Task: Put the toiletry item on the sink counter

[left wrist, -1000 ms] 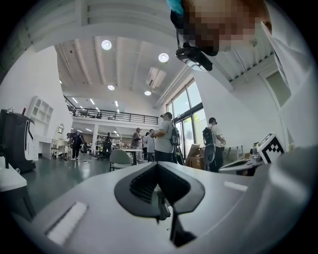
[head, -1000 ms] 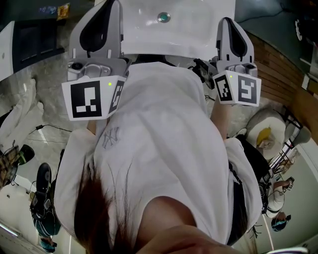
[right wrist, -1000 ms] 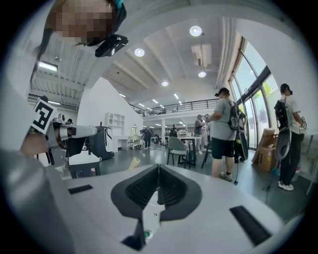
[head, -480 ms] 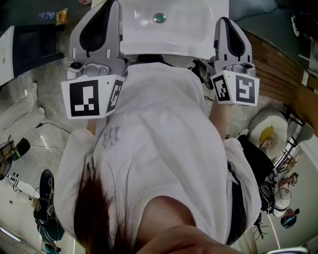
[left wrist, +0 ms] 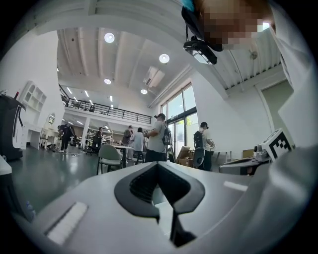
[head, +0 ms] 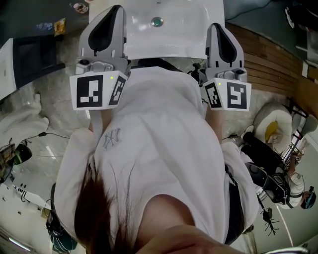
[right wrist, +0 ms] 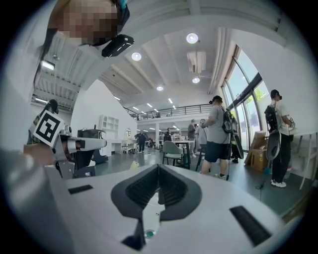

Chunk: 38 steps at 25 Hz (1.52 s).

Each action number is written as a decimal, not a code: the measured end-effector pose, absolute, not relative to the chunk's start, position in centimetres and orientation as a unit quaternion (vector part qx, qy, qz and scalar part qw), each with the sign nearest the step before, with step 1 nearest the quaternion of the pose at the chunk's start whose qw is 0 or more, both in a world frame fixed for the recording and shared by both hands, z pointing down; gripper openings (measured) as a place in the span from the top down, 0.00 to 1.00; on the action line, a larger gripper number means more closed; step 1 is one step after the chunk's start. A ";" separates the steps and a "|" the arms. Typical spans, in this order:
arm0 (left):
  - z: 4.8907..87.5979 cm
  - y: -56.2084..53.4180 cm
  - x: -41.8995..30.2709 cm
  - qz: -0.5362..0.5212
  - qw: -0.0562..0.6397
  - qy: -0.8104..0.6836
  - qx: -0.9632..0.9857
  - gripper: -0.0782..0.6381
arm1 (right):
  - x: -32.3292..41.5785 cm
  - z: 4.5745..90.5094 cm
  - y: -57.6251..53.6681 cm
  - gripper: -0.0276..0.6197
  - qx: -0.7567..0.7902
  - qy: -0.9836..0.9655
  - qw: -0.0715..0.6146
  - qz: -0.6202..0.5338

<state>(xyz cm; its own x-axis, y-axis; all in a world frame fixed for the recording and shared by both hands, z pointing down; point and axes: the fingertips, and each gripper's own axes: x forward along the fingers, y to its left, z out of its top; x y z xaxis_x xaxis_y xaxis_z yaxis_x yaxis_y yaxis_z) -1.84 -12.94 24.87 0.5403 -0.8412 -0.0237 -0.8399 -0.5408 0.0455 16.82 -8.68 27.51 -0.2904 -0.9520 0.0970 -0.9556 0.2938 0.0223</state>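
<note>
Looking down past my white shirt, I see the white sink [head: 184, 34] with its green drain [head: 157, 21] at the top of the head view. My left gripper [head: 115, 9] points at the sink's left edge, and its jaws meet at the tip with nothing between them. My right gripper [head: 215, 26] points at the sink's right edge and is likewise shut and empty. Each gripper view shows its own jaws closed, the left gripper [left wrist: 157, 164] and the right gripper [right wrist: 158, 166], aimed level into a large hall. No toiletry item can be made out.
A dark cabinet [head: 30, 49] stands left of the sink and wooden flooring [head: 268, 59] lies to its right. A round white stool [head: 272, 130] with a yellow thing and dark bags [head: 263, 163] sit at the right. Several people [right wrist: 218, 131] and chairs [left wrist: 108, 155] fill the hall.
In the head view the right gripper has drifted a little leftward and the sink has slid toward the top edge. Both grippers' jaws stay closed.
</note>
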 end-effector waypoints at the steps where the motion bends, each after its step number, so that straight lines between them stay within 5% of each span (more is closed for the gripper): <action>1: 25.4 -12.9 -1.8 -0.020 0.015 -0.477 0.878 0.88 | 16.4 27.9 -8.4 0.94 0.594 -0.803 0.045 0.024; 13: 30.9 -12.8 -3.6 -0.002 0.056 -0.459 0.887 0.88 | 11.2 32.6 -8.5 0.94 0.579 -0.810 0.071 0.060; 38: 29.0 -15.1 -5.5 -0.022 0.053 -0.475 0.878 0.88 | 14.9 30.5 -10.6 0.94 0.612 -0.786 0.078 0.049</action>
